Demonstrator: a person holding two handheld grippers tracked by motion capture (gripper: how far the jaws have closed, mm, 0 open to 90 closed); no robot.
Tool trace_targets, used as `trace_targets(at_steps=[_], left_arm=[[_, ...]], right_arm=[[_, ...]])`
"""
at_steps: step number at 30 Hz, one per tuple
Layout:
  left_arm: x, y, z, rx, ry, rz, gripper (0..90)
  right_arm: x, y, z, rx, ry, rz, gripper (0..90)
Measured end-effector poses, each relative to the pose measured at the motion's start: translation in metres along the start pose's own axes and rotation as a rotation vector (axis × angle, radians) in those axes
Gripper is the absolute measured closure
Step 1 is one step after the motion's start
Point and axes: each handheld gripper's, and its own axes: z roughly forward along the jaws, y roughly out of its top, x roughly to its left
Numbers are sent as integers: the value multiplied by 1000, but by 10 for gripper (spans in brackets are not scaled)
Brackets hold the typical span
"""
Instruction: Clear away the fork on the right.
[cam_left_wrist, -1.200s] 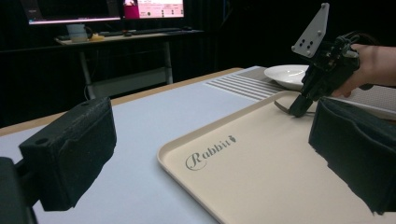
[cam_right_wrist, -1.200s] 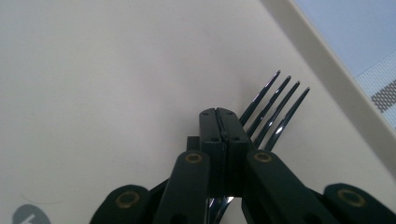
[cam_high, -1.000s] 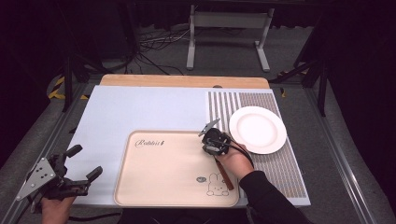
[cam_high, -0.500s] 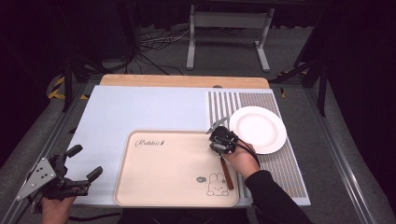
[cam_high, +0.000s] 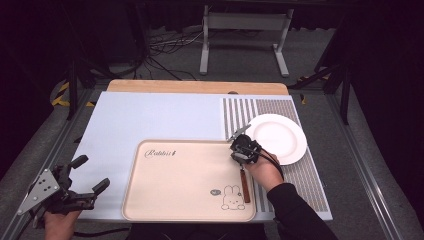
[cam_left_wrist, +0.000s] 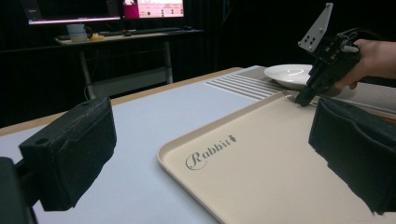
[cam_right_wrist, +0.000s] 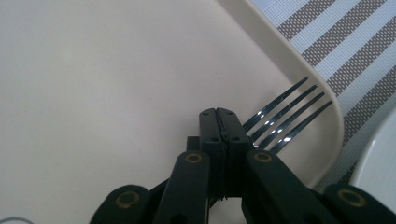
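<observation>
Fork (cam_right_wrist: 285, 122) is on our tray (cam_high: 185, 200), tines at the corner near the plate (cam_high: 277, 137). Our right gripper (cam_high: 239, 145) has moved there, jaws clamped on it; left gripper (cam_high: 90, 175) waits, jaws apart. Lifting seems next.

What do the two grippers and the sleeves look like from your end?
Both grippers are black. The left gripper carries a grey three-cornered plate with small holes and has thick, blocky padded jaws. The right gripper has slim black linkage arms with brass-coloured pivots, a grey plate and a black cable looping off it. The right sleeve is black.
</observation>
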Motion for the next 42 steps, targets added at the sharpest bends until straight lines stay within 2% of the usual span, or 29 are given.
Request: trace_targets(at_steps=[11, 17, 23, 27, 28, 30, 32, 39, 42], left_arm=[[0, 0, 0, -2, 1, -2, 14], [0, 0, 0, 0, 0, -4, 14], [0, 0, 0, 3, -3, -1, 14], [0, 0, 0, 2, -3, 2, 14], [0, 0, 0, 2, -3, 2, 14], [-1, 0, -2, 2, 1, 0, 14], [0, 0, -3, 0, 2, -6, 14], [-1, 0, -1, 4, 0, -5, 14], [-2, 0, -1, 3, 2, -5, 14]], right_arm=[[-3, -3, -2, -3, -4, 13, 899], [0, -3, -12, -45, -1, 2, 866], [6, -3, -33, -107, -6, -39, 618], [10, -6, -50, -177, -32, -57, 365], [10, -6, -50, -177, -32, -57, 365], [11, -10, -60, -214, -41, -74, 262], [10, -16, -71, -263, -39, -67, 210], [8, -31, -92, -336, -51, -63, 143], [6, -37, -97, -366, -34, -60, 97]])
